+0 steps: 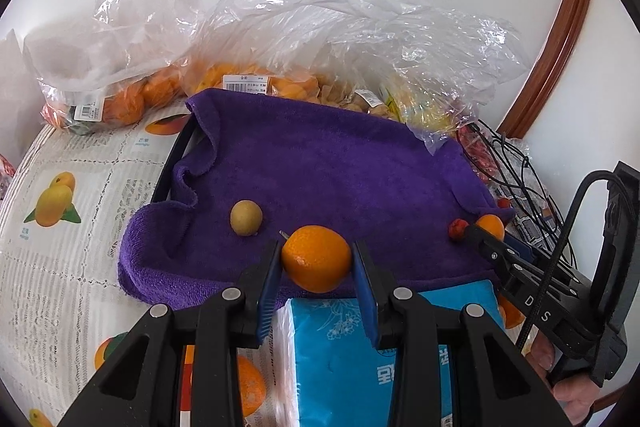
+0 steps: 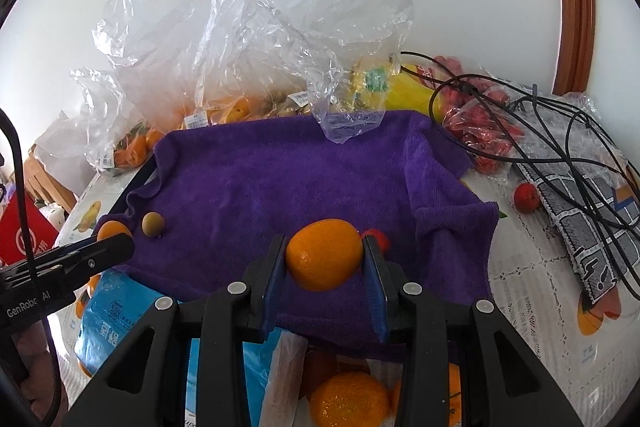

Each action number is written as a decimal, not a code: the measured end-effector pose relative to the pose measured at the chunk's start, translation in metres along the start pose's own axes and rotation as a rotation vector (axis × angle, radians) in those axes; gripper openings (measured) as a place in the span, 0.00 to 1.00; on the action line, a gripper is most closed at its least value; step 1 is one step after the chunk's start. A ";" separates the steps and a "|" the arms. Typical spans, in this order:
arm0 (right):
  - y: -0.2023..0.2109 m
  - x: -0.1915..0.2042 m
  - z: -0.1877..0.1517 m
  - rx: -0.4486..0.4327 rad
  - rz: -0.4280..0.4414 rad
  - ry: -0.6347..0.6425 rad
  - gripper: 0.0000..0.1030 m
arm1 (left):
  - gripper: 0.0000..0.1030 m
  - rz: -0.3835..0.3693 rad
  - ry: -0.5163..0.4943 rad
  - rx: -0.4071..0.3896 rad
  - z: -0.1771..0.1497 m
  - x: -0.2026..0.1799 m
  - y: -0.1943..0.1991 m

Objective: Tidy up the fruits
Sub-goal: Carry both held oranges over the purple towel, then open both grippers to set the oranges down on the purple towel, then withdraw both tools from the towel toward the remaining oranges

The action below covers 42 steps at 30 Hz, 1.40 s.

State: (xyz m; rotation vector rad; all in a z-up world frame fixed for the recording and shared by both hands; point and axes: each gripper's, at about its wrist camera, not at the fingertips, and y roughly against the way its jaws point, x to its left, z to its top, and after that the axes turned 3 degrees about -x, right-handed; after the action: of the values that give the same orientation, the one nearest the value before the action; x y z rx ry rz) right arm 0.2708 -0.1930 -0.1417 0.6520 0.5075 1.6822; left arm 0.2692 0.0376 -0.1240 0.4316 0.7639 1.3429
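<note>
In the left wrist view my left gripper (image 1: pixel 316 251) is shut on an orange (image 1: pixel 316 263), held just above the near edge of a purple towel (image 1: pixel 320 167) that is draped over a dark tray. A small green-brown fruit (image 1: pixel 246 217) lies on the towel to the left. At the right, my right gripper (image 1: pixel 486 233) grips a second orange (image 1: pixel 492 225) beside a small red fruit (image 1: pixel 457 229). The right wrist view shows that gripper (image 2: pixel 324 247) shut on its orange (image 2: pixel 324 259), with the red fruit (image 2: pixel 380 237) just behind. The left gripper (image 2: pixel 116 241) shows at the left edge.
Clear plastic bags of oranges (image 1: pixel 132 95) and other fruit stand behind the towel against the wall. A blue tissue pack (image 1: pixel 340 355) lies under the grippers, with loose oranges (image 2: pixel 350 401) beside it. Black cables (image 2: pixel 540 115), a bag of red fruit (image 2: pixel 480 135) and one loose red fruit (image 2: pixel 526 197) are at the right.
</note>
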 end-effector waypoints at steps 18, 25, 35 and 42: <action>0.006 0.005 -0.002 -0.016 -0.027 0.032 0.36 | 0.32 0.041 0.077 0.018 0.001 0.019 -0.012; 0.019 0.010 0.000 -0.047 -0.032 0.052 0.38 | 0.32 0.059 0.113 0.026 -0.002 0.026 -0.024; 0.024 0.014 -0.001 -0.059 -0.030 0.073 0.39 | 0.34 0.060 0.134 0.011 -0.003 0.030 -0.023; 0.037 0.003 0.004 -0.088 -0.047 0.045 0.45 | 0.42 0.073 0.148 -0.009 0.000 0.035 -0.010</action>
State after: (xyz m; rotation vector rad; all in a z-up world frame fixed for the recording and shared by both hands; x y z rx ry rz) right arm 0.2457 -0.1977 -0.1139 0.5359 0.4744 1.6681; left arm 0.2773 0.0690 -0.1394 0.3591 0.8705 1.4578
